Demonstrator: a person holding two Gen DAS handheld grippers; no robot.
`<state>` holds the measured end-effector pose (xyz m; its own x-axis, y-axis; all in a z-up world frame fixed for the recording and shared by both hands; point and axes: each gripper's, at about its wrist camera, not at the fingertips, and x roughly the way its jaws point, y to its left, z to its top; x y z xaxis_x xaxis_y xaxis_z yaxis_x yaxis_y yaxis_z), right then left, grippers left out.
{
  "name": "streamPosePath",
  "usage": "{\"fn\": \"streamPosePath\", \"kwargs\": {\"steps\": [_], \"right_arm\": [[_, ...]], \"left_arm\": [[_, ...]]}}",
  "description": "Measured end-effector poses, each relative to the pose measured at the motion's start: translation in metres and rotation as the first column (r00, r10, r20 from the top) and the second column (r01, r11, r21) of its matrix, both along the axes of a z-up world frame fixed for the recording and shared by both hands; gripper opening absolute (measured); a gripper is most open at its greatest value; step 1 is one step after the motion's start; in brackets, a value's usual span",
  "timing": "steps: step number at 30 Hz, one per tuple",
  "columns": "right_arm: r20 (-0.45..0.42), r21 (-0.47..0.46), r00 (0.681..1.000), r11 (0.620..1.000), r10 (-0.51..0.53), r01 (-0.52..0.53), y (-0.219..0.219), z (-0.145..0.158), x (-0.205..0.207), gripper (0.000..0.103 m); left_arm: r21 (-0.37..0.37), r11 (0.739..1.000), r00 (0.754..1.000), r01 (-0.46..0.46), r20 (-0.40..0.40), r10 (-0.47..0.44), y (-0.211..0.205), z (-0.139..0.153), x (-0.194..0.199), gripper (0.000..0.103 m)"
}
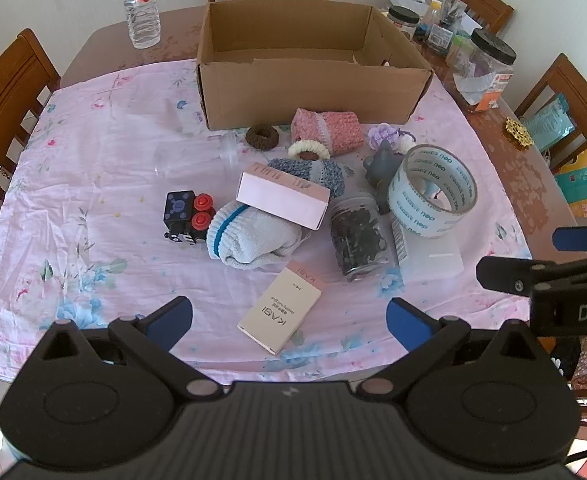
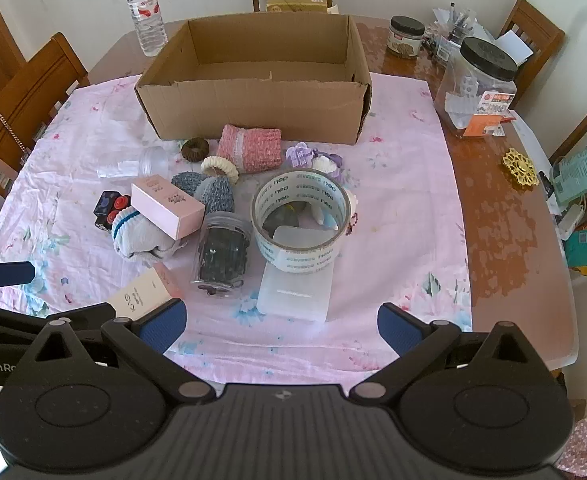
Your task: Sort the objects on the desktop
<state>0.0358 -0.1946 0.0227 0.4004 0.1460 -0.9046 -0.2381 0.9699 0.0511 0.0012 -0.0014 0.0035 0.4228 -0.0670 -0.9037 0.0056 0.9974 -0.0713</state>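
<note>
The left hand-held gripper (image 1: 289,320) and the right hand-held gripper (image 2: 281,326) are both hovering over the near edge of the desk (image 2: 493,208), each with its fingers wide apart and holding nothing.

Between them and the cardboard box (image 1: 313,92) the objects are lying in one crowded heap on the pink cloth (image 1: 93,184). A beige carton (image 1: 279,312) is lying nearest, just in front of the left gripper. Behind it a rolled white sock (image 1: 249,240) is carrying a pink carton (image 1: 283,196), which is leaning on it. A black toy with red buttons (image 1: 187,218) is touching the sock on the left. To the right a glass jar of dark pieces (image 1: 357,236) is lying on its side, beside a big tape roll (image 1: 433,190) that is resting on a flat white case (image 2: 297,288). Knitted pouches and hair ties are lying farther back, close to the box.

The box is standing open at the far side, and its visible inside is looking bare. A water bottle (image 1: 140,4) is standing far left of it, and lidded jars (image 2: 479,84) far right.
</note>
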Motion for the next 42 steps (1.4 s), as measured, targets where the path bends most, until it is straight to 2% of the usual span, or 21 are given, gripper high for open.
{"fn": "streamPosePath", "kwargs": {"steps": [14,33,42], "right_arm": [[0.006,0.002,1.0,1.0,0.002,-0.002,0.001,0.002,0.003,0.103],[0.034,-0.002,0.999,1.0,0.018,-0.018,0.0,0.001,0.004,0.103],[0.05,0.008,0.998,0.999,0.035,-0.036,-0.001,-0.003,0.008,0.103]], "left_arm": [[-0.009,1.0,1.0,0.004,-0.004,-0.004,-0.013,0.007,0.009,0.102],[-0.051,0.998,0.999,0.035,0.015,-0.034,-0.006,-0.002,0.007,0.102],[-0.045,0.998,0.999,0.041,0.032,-0.04,-0.001,-0.007,0.009,0.102]]}}
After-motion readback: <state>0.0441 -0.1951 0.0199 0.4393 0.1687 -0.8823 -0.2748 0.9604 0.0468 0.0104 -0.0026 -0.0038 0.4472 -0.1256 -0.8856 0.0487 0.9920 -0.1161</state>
